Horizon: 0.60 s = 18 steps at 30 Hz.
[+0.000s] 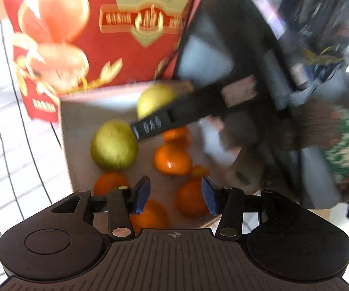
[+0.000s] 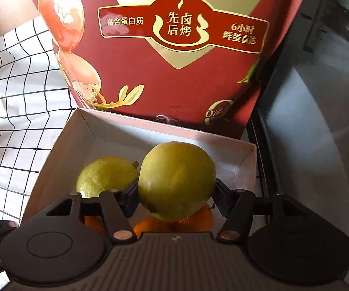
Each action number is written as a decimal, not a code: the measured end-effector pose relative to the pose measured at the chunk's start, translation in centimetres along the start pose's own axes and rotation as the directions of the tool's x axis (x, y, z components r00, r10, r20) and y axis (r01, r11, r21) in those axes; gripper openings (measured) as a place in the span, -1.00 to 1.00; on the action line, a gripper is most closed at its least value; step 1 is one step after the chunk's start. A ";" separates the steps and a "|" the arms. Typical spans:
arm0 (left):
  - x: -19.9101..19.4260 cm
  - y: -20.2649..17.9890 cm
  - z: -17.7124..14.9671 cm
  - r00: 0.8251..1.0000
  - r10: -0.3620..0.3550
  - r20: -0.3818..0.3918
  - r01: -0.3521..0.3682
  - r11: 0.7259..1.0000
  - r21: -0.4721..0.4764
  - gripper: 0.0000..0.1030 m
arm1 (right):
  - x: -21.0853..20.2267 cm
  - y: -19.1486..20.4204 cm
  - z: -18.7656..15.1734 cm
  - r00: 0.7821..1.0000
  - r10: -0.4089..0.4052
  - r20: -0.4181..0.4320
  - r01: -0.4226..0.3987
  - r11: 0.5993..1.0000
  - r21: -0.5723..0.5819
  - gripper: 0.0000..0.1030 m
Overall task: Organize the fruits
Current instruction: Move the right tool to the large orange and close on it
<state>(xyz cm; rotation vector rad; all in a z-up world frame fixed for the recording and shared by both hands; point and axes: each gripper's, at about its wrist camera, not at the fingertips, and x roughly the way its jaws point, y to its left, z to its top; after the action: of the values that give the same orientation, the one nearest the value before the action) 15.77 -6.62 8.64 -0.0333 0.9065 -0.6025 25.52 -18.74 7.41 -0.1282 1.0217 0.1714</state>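
Right gripper (image 2: pixel 175 195) pinches a yellow-green pear (image 2: pixel 177 181) over the white box (image 2: pixel 60 145), beside a second pear (image 2: pixel 104 175), oranges (image 2: pixel 150 226) beneath. Left gripper (image 1: pixel 175 195) hangs spread and empty above the oranges. Best lower the pear into bare floor by its neighbour, release gently, avoid stacking it on oranges.

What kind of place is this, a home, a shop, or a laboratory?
Probably a home, though I cannot be sure. A white cloth with a black grid covers the table, a red printed food gift box stands on it, and a dark glass-fronted appliance, perhaps a microwave, sits beside it.
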 end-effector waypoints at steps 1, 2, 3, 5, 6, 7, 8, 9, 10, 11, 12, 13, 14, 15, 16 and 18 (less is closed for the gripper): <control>-0.8 0.2 -0.1 1.000 0.000 0.030 0.000 1.000 -0.004 0.00 | 0.3 -0.2 0.2 1.000 0.016 -0.013 -0.016 1.000 0.014 0.19; -1.7 0.5 -0.1 0.998 0.000 0.058 0.001 1.000 -0.010 0.00 | 0.3 -0.4 0.2 1.000 0.023 -0.011 -0.023 0.999 0.027 0.20; -2.6 0.9 -0.3 0.996 0.003 0.086 -0.001 1.000 -0.019 0.00 | 0.3 -0.5 0.2 0.999 0.031 -0.011 -0.031 0.999 0.035 0.20; -4.7 2.3 -0.8 0.989 0.026 0.146 -0.020 0.999 -0.044 0.00 | 0.1 -0.7 -0.1 0.999 0.047 -0.001 -0.047 0.998 0.049 0.22; -5.7 2.8 -1.2 0.983 0.049 0.176 -0.039 0.998 -0.059 0.00 | -0.1 -0.9 -0.3 0.999 0.046 0.010 -0.047 0.997 0.059 0.22; -6.9 3.7 -2.0 0.975 0.081 0.207 -0.065 0.994 -0.083 0.00 | -0.4 -0.9 -0.4 0.999 0.046 0.025 -0.048 0.997 0.064 0.22; -7.9 4.6 -2.6 0.966 0.117 0.229 -0.092 0.989 -0.115 0.00 | -0.9 -0.8 -0.6 0.998 0.051 0.042 -0.053 0.997 0.060 0.23; -9.0 5.8 -3.6 0.957 0.159 0.245 -0.122 0.980 -0.158 0.00 | -1.5 -0.5 -0.8 0.997 0.055 0.062 -0.058 0.997 0.049 0.23; -10.1 7.2 -4.7 0.944 0.211 0.254 -0.158 0.964 -0.212 0.00 | -2.2 -0.2 -1.0 0.995 0.056 0.084 -0.060 0.998 0.035 0.23; -11.1 8.5 -5.9 0.929 0.265 0.258 -0.193 0.943 -0.271 0.00 | -2.9 0.4 -1.3 0.992 0.054 0.110 -0.057 0.998 0.018 0.23; -12.1 9.7 -6.9 0.913 0.316 0.259 -0.224 0.917 -0.330 0.00 | -3.7 1.1 -1.5 0.989 0.050 0.140 -0.050 0.999 -0.003 0.23; -13.1 10.9 -8.2 0.894 0.365 0.258 -0.250 0.887 -0.389 0.00 | -4.4 1.9 -1.7 0.984 0.049 0.171 -0.045 0.999 -0.030 0.23; -14.1 12.3 -9.6 0.874 0.416 0.252 -0.275 0.849 -0.450 0.00 | -5.3 2.9 -2.0 0.978 0.055 0.201 -0.043 0.997 -0.062 0.24; -14.8 13.6 -10.8 0.856 0.458 0.240 -0.295 0.813 -0.502 0.00 | -6.1 4.0 -2.3 0.971 0.070 0.228 -0.048 0.994 -0.101 0.26; -15.6 14.8 -12.1 0.839 0.495 0.225 -0.310 0.776 -0.548 0.00 | -6.7 5.4 -2.4 0.965 0.090 0.247 -0.057 0.989 -0.136 0.33; -17.3 17.3 -14.2 0.821 0.537 0.194 -0.330 0.723 -0.607 -0.01 | -7.7 8.3 -2.2 0.952 0.151 0.265 -0.098 0.974 -0.204 0.40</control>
<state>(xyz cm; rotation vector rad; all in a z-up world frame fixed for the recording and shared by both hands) 5.40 19.64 7.58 -0.4279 0.6644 0.1411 18.11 -11.67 12.65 -0.2064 0.7296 0.3924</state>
